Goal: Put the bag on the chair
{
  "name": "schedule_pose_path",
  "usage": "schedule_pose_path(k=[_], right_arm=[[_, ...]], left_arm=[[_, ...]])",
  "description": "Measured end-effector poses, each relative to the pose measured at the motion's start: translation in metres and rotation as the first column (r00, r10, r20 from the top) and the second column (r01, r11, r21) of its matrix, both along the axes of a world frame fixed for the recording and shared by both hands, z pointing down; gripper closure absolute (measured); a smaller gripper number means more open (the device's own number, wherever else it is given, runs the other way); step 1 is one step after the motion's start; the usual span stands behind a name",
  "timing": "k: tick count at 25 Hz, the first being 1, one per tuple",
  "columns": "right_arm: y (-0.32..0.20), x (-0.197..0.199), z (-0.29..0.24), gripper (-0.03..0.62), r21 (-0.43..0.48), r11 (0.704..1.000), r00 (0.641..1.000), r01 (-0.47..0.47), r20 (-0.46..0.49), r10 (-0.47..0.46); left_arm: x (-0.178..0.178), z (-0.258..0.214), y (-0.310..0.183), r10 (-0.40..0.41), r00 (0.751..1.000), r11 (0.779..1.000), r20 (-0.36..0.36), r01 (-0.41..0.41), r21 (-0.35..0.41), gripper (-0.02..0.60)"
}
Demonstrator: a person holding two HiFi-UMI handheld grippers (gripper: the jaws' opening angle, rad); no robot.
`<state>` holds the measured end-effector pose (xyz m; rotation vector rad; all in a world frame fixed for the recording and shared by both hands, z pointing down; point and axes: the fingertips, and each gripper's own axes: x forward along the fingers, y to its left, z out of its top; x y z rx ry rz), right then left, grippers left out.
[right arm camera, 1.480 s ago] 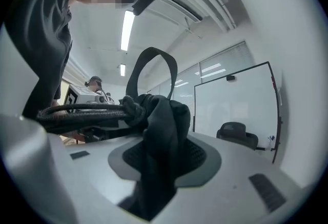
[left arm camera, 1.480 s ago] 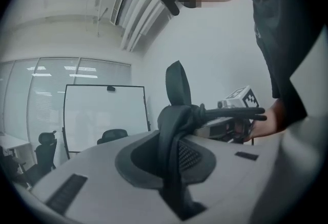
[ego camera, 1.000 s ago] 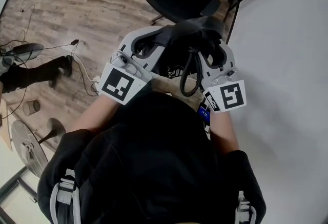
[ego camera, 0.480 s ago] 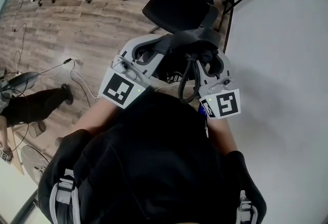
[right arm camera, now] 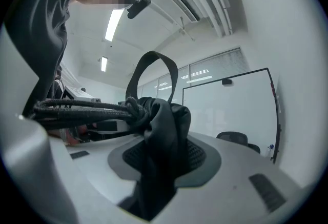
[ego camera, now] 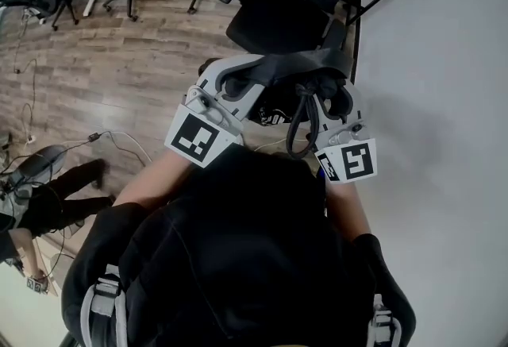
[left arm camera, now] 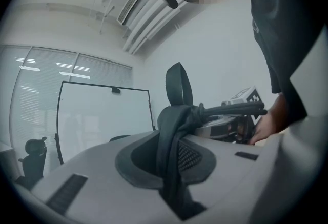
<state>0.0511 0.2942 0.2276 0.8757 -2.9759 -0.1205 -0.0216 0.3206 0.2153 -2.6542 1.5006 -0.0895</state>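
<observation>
Centre frame, the black fabric bag (ego camera: 305,61) is held up, short of the black mesh office chair (ego camera: 278,16) at upper centre; left gripper (left arm camera: 171,166) fingers are clamped on its strap (left arm camera: 173,125), right gripper (right arm camera: 159,166) fingers likewise.

Black bag (ego camera: 298,65) aloft, hung by straps; black office chair (ego camera: 274,20) beyond.

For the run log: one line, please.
left hand-held gripper: shut on bag | right hand-held gripper: shut on bag | bag: not yet on chair
</observation>
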Motion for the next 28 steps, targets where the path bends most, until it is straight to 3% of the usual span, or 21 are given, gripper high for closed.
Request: schedule_pose_path(k=[7,15,28], right_arm=[[-0.017,-0.028,0.007,0.462,-0.02,1.0,1.0,-0.02,-0.009,0.02],[-0.036,-0.036,0.012,0.462,-0.027,0.999,1.0,-0.02,-0.008,0.02],[-0.124,-0.04,0.016,0.464,-0.025,1.0,1.0,-0.01,-0.005,0.009]], left_arm=[[-0.029,0.004,-0.021,0.017,1.0,1.0,0.014,-0.017,0.017,0.535],[-0.037,0.01,-0.041,0.021,1.0,1.0,0.015,-0.021,0.015,0.535],[-0.041,0.015,-0.13,0.026,0.999,1.0,0.031,-0.026,0.008,0.535]])
